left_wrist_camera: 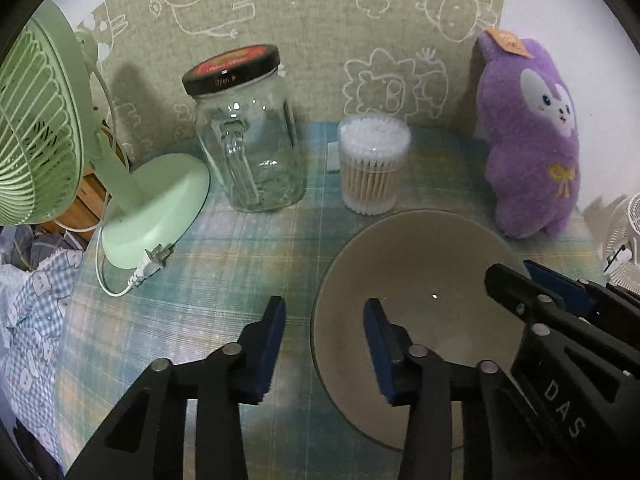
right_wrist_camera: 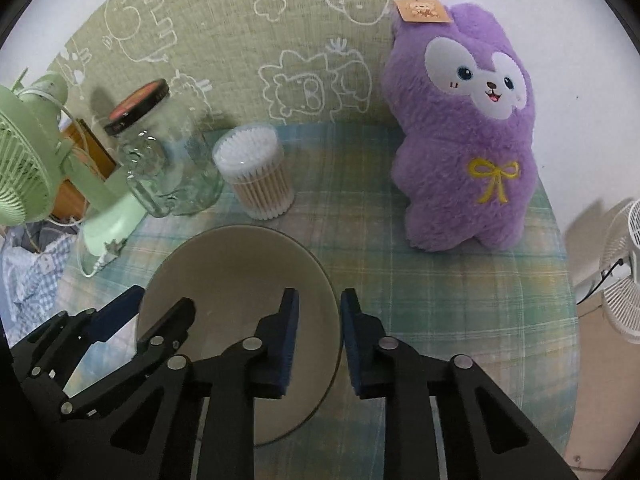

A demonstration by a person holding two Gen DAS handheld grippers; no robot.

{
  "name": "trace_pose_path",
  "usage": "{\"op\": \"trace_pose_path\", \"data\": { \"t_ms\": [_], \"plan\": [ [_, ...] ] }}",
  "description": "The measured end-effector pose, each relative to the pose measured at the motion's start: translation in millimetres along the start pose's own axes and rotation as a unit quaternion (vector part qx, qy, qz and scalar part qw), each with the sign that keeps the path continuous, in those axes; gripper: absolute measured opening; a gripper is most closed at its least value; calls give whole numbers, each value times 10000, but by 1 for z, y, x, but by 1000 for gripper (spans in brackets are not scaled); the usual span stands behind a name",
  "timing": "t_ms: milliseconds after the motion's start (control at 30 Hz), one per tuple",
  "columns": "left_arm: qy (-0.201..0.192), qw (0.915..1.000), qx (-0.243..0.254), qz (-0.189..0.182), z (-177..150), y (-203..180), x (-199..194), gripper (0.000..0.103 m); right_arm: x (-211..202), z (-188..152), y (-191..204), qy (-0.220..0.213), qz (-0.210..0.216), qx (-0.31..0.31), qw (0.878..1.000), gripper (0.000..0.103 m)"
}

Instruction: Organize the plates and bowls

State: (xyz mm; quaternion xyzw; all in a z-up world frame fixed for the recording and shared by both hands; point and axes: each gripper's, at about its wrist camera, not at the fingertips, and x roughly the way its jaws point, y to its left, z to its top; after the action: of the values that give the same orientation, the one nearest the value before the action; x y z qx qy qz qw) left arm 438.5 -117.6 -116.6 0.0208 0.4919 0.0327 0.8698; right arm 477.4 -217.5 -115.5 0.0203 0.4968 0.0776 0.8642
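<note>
A beige bowl [left_wrist_camera: 420,276] sits on the plaid tablecloth [left_wrist_camera: 224,264]. My left gripper [left_wrist_camera: 325,320] is open and straddles the bowl's left rim, one finger inside and one outside. My right gripper [right_wrist_camera: 319,312] straddles the bowl's [right_wrist_camera: 236,280] right rim, its pads close on either side of the rim; I cannot tell whether they press on it. Each gripper shows in the other's view: the right one [left_wrist_camera: 532,280] at the bowl's right side, the left one [right_wrist_camera: 156,304] at its left.
At the back stand a glass jar [left_wrist_camera: 250,148] with a black lid, a tub of cotton swabs [left_wrist_camera: 374,164], a purple plush toy [left_wrist_camera: 532,136] and a green desk fan [left_wrist_camera: 44,136] with its loose plug [left_wrist_camera: 154,262]. A white fan [right_wrist_camera: 624,276] stands beyond the table's right edge.
</note>
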Motion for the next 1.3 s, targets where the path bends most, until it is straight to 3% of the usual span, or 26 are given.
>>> {"op": "trace_pose_path", "data": {
  "t_ms": [200, 267, 667, 1300],
  "plan": [
    [137, 9999, -38, 29, 0, 0, 13, 26, 11, 1, -3, 94, -32, 55, 9999, 19],
    [227, 9996, -98, -112, 0, 0, 18, 19, 13, 0, -4, 128, 6, 109, 9999, 19],
    [180, 9997, -94, -162, -5, -1, 9, 18, 5, -5, -4, 153, -22, 216, 9996, 19],
    [-107, 9992, 85, -372, -41, 25, -80, 17, -91, -44, 30, -13, -266, 368, 9990, 19]
  ]
}}
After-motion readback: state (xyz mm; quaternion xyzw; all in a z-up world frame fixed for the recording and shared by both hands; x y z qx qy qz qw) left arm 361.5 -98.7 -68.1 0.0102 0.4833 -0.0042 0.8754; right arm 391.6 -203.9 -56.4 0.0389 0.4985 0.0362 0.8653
